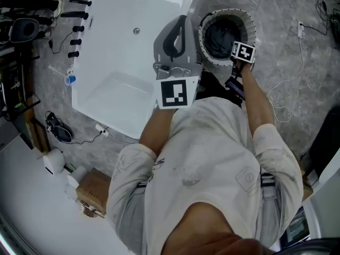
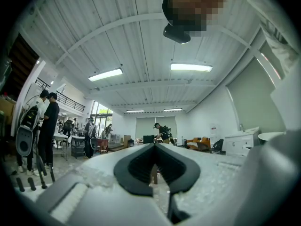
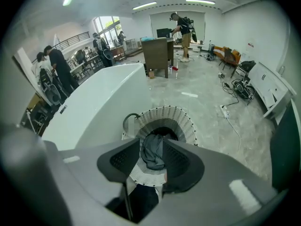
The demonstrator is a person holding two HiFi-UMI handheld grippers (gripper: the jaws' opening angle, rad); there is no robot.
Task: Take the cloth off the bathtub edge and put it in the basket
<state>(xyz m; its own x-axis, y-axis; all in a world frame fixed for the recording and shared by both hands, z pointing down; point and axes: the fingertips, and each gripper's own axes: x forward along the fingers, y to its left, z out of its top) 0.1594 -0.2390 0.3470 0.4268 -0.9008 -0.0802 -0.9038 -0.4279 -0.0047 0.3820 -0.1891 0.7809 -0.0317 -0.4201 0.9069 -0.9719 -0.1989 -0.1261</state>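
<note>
Dark grey crumpled cloth (image 3: 153,158): off the tub edge, hanging over the basket mouth. The white glossy bathtub (image 1: 122,47) lies at the left. The white woven round basket (image 3: 186,121) stands on the floor just beside the tub's right end. Your right gripper (image 3: 151,142) is the nearer one, directly above that basket. Its jaws are slightly parted and pinch the bunched cloth, which trails straight down. Your left gripper (image 2: 154,146) is pressed together, empty and pointing away. Judgement: letting go needs only wider jaws, no sideways travel.
</note>
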